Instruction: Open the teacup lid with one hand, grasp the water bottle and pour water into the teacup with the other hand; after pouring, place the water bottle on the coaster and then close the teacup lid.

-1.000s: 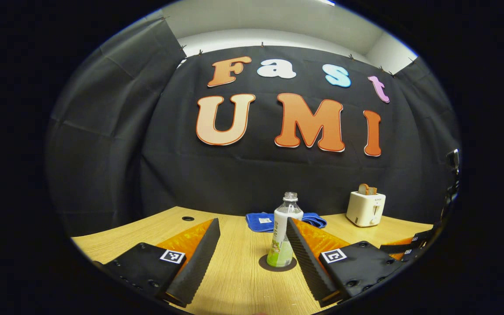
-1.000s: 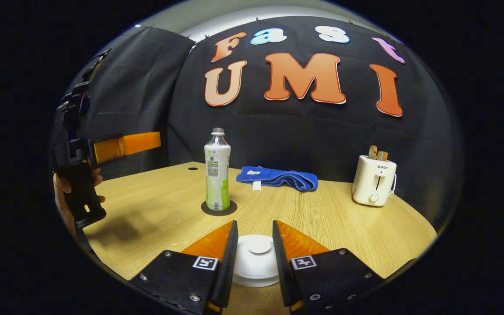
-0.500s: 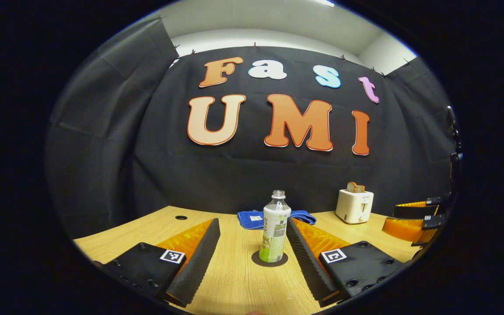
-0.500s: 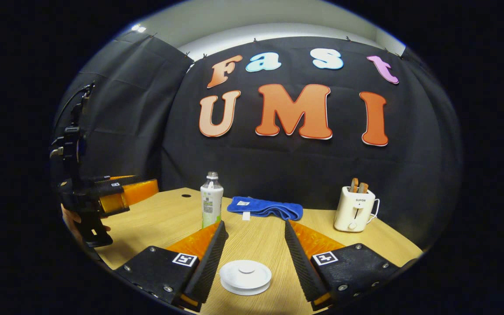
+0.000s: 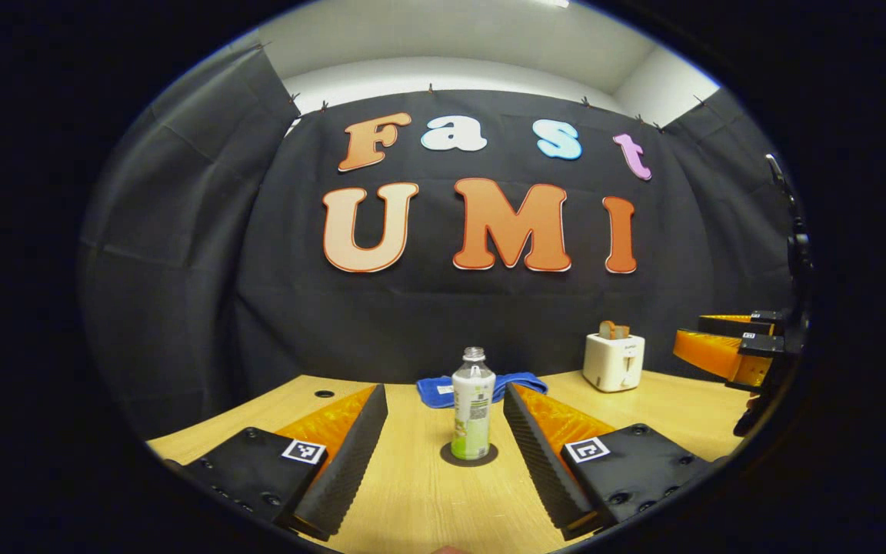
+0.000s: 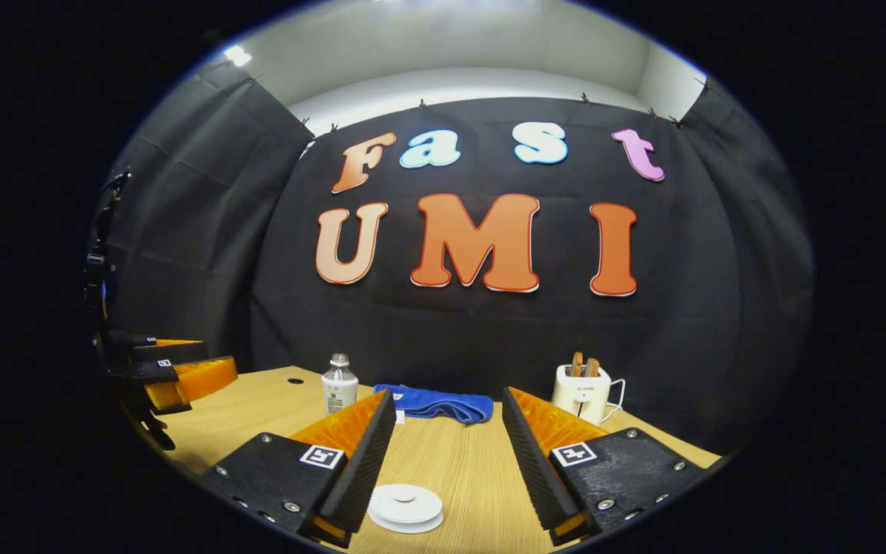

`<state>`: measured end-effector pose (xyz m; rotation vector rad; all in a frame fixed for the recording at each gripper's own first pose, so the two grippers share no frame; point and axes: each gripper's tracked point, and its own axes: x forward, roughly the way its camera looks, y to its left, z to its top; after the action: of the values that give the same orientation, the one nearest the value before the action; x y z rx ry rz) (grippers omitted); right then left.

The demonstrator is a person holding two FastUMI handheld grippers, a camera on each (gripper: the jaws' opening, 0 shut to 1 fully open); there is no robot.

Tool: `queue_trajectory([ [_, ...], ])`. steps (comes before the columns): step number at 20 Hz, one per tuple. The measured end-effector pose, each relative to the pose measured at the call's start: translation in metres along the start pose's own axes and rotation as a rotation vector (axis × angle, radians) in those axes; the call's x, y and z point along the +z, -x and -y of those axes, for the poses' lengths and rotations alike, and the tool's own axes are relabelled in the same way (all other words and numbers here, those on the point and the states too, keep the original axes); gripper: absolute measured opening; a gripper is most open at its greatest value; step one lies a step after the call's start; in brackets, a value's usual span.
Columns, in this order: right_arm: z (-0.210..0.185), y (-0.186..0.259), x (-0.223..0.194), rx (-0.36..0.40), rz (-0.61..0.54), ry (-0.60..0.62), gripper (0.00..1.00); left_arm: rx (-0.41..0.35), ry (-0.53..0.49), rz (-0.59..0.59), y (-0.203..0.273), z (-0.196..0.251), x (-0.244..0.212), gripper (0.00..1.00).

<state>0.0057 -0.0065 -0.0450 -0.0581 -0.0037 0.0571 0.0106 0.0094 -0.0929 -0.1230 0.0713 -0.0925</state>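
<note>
While the water bottle [image 5: 473, 404] stands up straight on the round dark coaster [image 5: 468, 455], it sits out ahead of the left gripper [image 5: 444, 396], between the lines of its two fingers but not touching them. That gripper is wide apart and has nothing in it. From the bottle, the blue cloth [image 5: 480, 386] lies just behind at 12 o'clock, and the white toaster [image 5: 613, 360] is farther off at 2 o'clock. The teacup lid [image 6: 405, 508] is on the cup, low and near in the right gripper view, close by the inner edge of one finger. The right gripper [image 6: 447, 400] is spread wide too and holds nothing, with the lid lying loose below it. Lots of bare wooden table [image 5: 674, 412] lies all around the bottle and the lid. Black cloth hangs behind the table, with a pale wall above it.
</note>
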Motion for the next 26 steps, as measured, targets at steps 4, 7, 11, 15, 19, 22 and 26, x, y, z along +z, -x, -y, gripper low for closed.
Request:
queue_trajectory([
  [4,0.004,0.008,0.013,-0.014,0.003,-0.001,0.83,0.035,-0.036,0.023,0.012,-0.008,0.020,0.97],
  [7,0.003,0.009,0.020,-0.019,0.007,0.003,0.83,0.076,-0.108,0.024,0.017,-0.009,0.030,0.96],
  [11,0.001,0.012,0.025,-0.024,0.014,0.019,0.83,0.070,-0.108,0.056,0.025,0.001,0.044,0.95],
  [15,-0.004,0.016,0.031,-0.013,0.029,0.018,0.83,0.076,-0.111,0.075,0.030,0.001,0.053,0.95],
  [19,-0.009,0.018,0.035,-0.007,0.043,0.039,0.83,0.053,-0.121,0.071,0.030,0.010,0.052,0.97],
  [22,-0.013,0.018,0.034,-0.001,0.038,0.059,0.83,0.057,-0.123,0.087,0.031,0.009,0.057,0.96],
  [26,-0.022,0.015,0.032,0.017,0.027,0.036,0.83,0.067,-0.137,0.086,0.032,0.007,0.054,0.97],
])
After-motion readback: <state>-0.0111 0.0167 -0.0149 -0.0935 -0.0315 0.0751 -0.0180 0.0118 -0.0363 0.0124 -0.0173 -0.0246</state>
